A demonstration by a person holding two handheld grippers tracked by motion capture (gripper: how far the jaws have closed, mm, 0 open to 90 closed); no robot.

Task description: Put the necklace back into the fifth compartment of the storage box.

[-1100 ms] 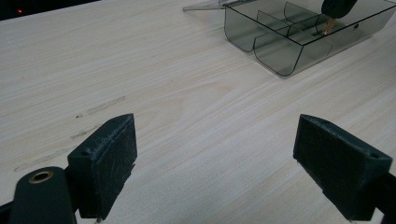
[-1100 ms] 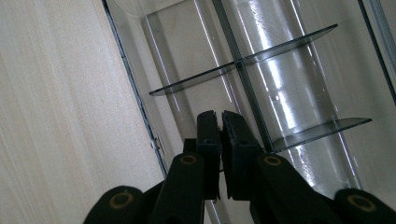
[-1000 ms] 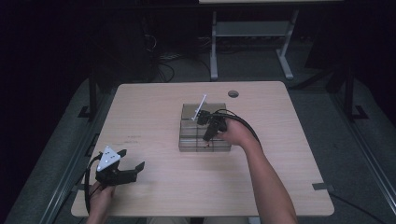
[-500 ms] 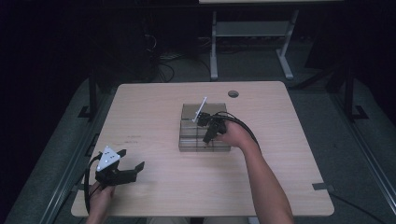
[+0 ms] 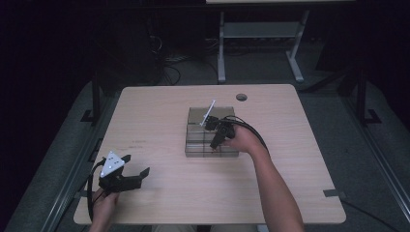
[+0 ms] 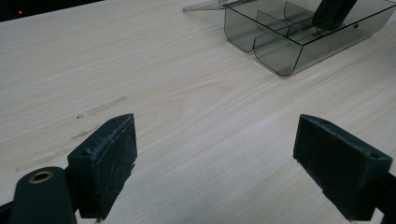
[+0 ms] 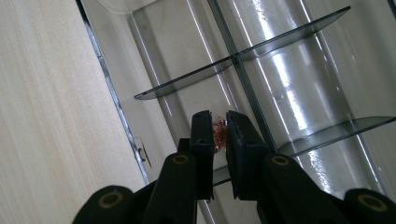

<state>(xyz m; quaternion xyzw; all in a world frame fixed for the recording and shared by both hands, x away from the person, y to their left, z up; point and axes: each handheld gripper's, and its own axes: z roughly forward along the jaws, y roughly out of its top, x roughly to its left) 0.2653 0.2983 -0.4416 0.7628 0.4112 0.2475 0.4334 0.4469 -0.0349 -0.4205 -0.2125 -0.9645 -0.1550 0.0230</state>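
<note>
— Nearest first?

— Left hand-held gripper (image 5: 137, 164) at the near left corner of the desk (image 5: 159, 106). Jaws spread wide, nothing between them, well apart from everything else.

— And farther on?

— Right hand-held gripper (image 7: 219, 126), tipped down into the clear box (image 5: 193, 145) at mid-desk. Jaws just been easing apart, now a narrow slit. A small copper tangle (image 7: 218, 134) sits in that slit, right at the tips. Cannot tell whether the pads still nip it or only flank it.

— Over which compartment?

— One along the box's outer wall, beside a cross divider. Hard to say whether touching the floor yet or hanging just above.

— How likely to handle?

— Featherweight, soft and springy by the look. Probably prone to snagging on the pads instead of dropping away, and easily crushed or pulled out of shape. Best taken across the middle of the clump, with the pad tips only and a light squeeze.

— Anything else in the box?

— Smoky walls, thin dividers, glossy floor. Compartments in sight look bare, near ones and far ones alike.
</note>
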